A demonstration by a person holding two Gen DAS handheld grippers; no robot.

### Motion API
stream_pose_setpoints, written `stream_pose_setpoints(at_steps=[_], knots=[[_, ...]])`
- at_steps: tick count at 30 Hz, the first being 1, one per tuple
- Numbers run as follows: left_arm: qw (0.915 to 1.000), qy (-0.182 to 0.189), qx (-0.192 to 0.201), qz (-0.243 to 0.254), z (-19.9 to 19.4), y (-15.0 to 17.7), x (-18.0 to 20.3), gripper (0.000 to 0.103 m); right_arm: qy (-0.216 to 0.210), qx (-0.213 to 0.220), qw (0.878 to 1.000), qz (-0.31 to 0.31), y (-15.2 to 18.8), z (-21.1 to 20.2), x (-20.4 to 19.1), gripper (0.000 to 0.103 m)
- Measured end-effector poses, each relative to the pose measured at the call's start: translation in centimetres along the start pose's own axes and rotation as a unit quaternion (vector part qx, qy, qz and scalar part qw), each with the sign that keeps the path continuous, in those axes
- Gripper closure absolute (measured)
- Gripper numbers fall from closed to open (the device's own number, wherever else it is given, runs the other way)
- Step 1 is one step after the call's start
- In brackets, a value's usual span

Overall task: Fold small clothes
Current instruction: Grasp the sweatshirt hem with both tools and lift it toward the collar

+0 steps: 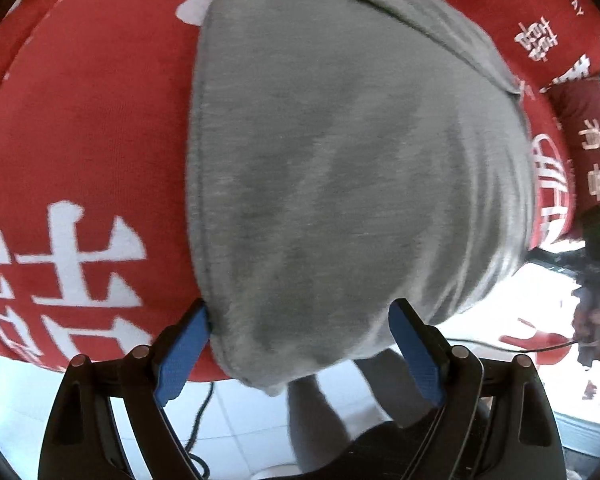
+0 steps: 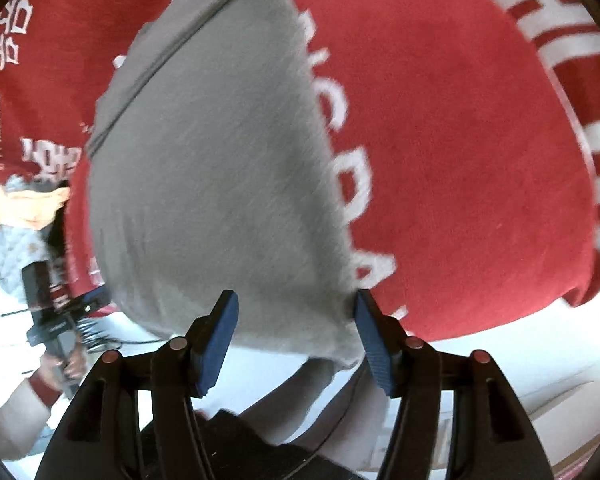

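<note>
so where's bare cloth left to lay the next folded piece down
Bare red cloth lies left of the grey garment in the left wrist view, and right of it in the right wrist view. It is crowded at the near edge, where both sets of open fingers flank the garment's overhanging corners.

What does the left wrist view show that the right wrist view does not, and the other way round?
Only the left wrist view shows the left gripper, jaws wide apart around the near corner of the grey garment, and the other gripper's dark body at the right edge.

Only the right wrist view shows the right gripper, open at the garment's near edge, and a person's hand holding the other gripper at the left.

Both show the grey garment lying on the red cloth with white characters, hanging over its near edge.
</note>
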State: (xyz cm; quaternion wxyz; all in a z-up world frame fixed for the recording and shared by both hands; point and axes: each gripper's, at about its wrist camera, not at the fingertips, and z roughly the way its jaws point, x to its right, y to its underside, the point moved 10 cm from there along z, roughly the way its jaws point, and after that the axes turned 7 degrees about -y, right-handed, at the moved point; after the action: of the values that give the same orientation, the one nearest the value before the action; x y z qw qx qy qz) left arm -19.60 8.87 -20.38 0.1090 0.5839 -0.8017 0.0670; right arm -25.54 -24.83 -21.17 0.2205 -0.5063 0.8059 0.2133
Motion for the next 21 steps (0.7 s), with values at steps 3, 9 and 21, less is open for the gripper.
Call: stream_pose_setpoints(at_steps=[3, 9, 21], knots=[[0.9999, 0.011, -0.002, -0.002, 0.1, 0.4, 0.1, 0.014, -0.024, -0.009, 1.000, 0.010, 0.7, 0.8, 0.2, 0.039], [0.9993, 0.015, -0.033, -0.008, -0.1, 3.0, -1.8, 0.014, -0.055, -0.023, 0.998, 0.033, 2.4, 1.1, 1.0, 0.039], [0.9986, 0.035, -0.040, -0.008, 1.9, 4.7, -1.2, 0.014, -0.037, -0.078, 0.996, 0.021, 5.4, 6.3, 2.0, 0.039]])
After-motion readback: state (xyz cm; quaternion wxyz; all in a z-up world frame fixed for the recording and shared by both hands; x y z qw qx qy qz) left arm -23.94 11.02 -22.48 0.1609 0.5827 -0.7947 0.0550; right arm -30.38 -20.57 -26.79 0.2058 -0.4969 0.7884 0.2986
